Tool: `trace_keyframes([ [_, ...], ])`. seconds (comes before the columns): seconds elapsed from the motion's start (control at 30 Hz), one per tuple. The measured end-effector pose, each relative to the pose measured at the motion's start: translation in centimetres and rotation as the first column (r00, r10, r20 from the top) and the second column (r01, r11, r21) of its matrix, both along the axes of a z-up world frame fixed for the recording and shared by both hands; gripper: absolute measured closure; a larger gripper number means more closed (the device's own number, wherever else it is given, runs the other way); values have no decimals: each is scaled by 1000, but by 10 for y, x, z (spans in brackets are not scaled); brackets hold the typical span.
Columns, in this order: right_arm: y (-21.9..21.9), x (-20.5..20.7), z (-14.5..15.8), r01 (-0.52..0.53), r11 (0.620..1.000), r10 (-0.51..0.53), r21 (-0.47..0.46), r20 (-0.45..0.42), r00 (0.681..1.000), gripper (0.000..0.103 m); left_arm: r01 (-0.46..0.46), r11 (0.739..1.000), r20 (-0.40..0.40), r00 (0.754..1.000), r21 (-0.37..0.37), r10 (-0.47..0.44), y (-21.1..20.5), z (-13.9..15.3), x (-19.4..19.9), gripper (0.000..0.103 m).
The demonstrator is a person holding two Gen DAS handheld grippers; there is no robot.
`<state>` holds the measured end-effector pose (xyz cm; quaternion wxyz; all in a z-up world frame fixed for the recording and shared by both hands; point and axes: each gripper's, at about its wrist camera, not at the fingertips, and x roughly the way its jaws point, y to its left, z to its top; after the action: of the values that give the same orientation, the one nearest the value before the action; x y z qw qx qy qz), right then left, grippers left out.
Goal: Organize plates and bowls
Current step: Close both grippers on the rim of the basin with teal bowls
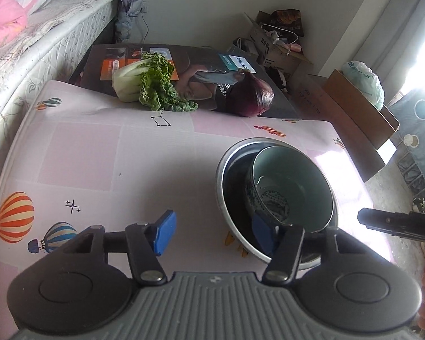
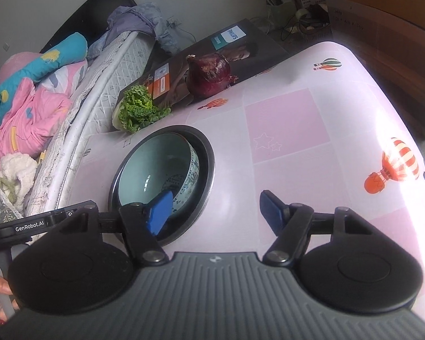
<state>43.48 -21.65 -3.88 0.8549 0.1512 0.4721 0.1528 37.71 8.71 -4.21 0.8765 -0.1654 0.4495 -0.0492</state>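
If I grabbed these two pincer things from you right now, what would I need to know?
Left gripper: jaws part open, nothing between the pads; one finger overlaps the bowls' near rim in the left view, contact unclear.
Right gripper: part open too, empty, its pad likewise at the rim.
Things: pale green patterned bowl sits tilted inside the metal bowl on the pink tablecloth. Leafy greens and red onion lie at the far edge.
Done: bowls nested.
Left: no plates visible; probably straighten or move the stack.
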Motion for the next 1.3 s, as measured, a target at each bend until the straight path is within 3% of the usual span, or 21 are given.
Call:
trace_keyframes([
  [0.13,4,13,-17,14,1000,-13,13,-44,999,55,-4,1000,-28,1000,1,4,-2,-8,9,64],
  [0.2,5,18,-22,19,1000,-19,7,-53,998,58,2,1000,-36,999,2,-2,-4,-11,13,67],
  [0.6,17,42,-39,11,999,-6,48,-106,994,75,2,1000,-64,998,9,-1,-14,-23,30,70],
  [0.87,18,51,-57,30,994,-15,108,-133,991,77,3,1000,-79,997,7,-3,-19,-33,35,71],
  [0.97,24,53,-58,23,995,-11,97,-121,993,81,1,1000,-81,997,-1,-1,-21,-36,37,74],
  [1.1,31,53,-59,13,996,-3,94,-108,994,89,5,1000,-67,998,-3,-6,-27,-37,37,85],
  [1.17,34,51,-56,-3,996,11,84,-90,996,94,5,1000,-63,998,19,-4,-31,-36,35,85],
  [1.3,35,45,-53,-16,997,22,69,-82,996,94,6,1000,-64,998,12,-5,-29,-36,32,86],
])
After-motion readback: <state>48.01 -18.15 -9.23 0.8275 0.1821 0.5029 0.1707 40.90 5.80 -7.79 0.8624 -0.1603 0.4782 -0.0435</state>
